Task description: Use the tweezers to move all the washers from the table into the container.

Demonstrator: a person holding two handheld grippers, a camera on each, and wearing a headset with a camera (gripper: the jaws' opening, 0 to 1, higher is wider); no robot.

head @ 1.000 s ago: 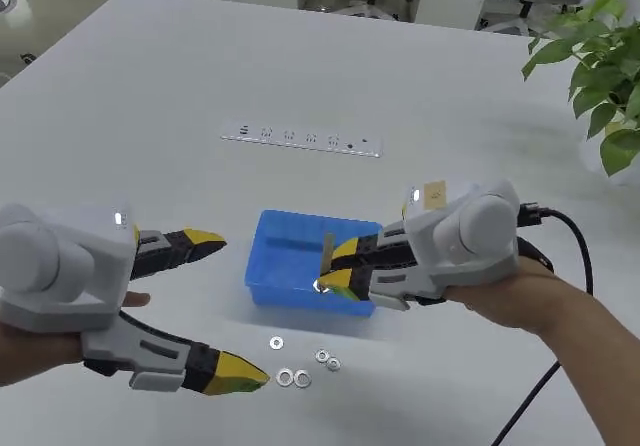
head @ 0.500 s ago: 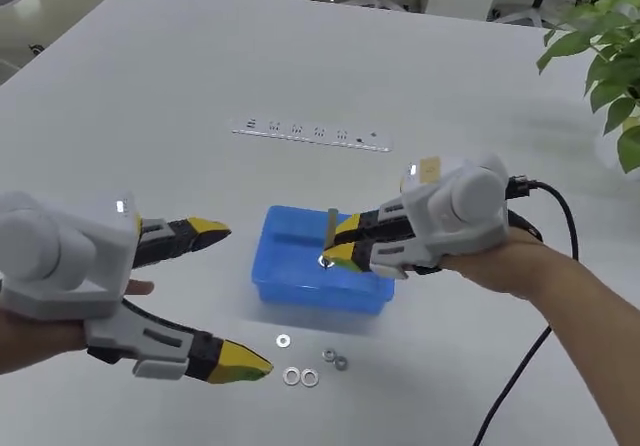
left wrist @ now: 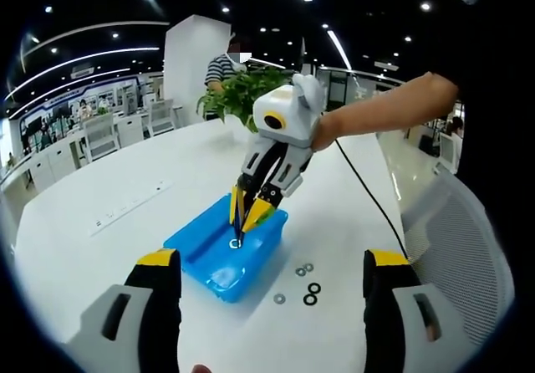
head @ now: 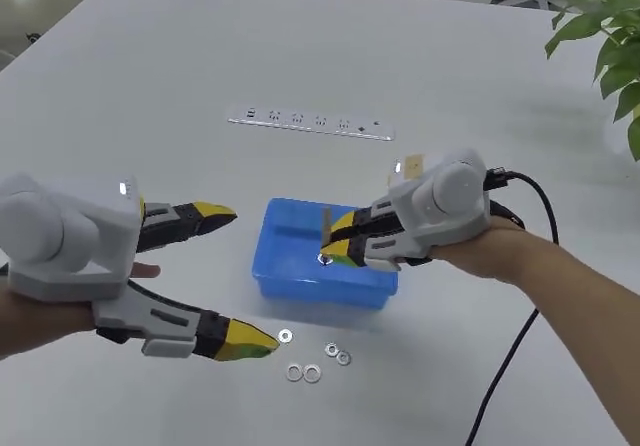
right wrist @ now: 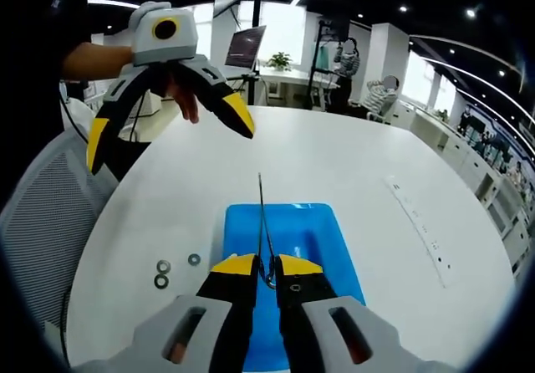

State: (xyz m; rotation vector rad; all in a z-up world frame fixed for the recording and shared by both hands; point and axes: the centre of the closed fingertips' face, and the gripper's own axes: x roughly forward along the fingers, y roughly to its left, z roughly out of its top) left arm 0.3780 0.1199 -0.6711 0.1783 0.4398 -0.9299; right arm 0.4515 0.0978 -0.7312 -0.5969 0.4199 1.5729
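1. While the right gripper (head: 332,241) is hovering over the container (head: 300,291), its jaws are pressing almost together on the tweezers (head: 326,228), which are pointing down into the blue box.
2. One washer (head: 323,259) is showing at the tweezers' lower tip, inside the container's outline. Whether it is hanging pinched or lying on the container floor, I cannot tell.
3. Five loose washers (head: 312,373) are lying on the white table (head: 150,76) just in front of the container's near wall. One is sitting alone toward the left, two are lying close together to its right, and two more are lying side by side nearest the person.
4. The left gripper (head: 254,277) is being held to the left of the container, its jaws spreading wide with nothing between them. In the head view its lower yellow tip is sitting just beside the lone washer.
5. A power strip (head: 305,123) is lying farther back on the table, well apart from the container.
6. A black cable (head: 512,361) is trailing from the right gripper toward the person, and plant (head: 600,36) leaves are reaching in at the far right.
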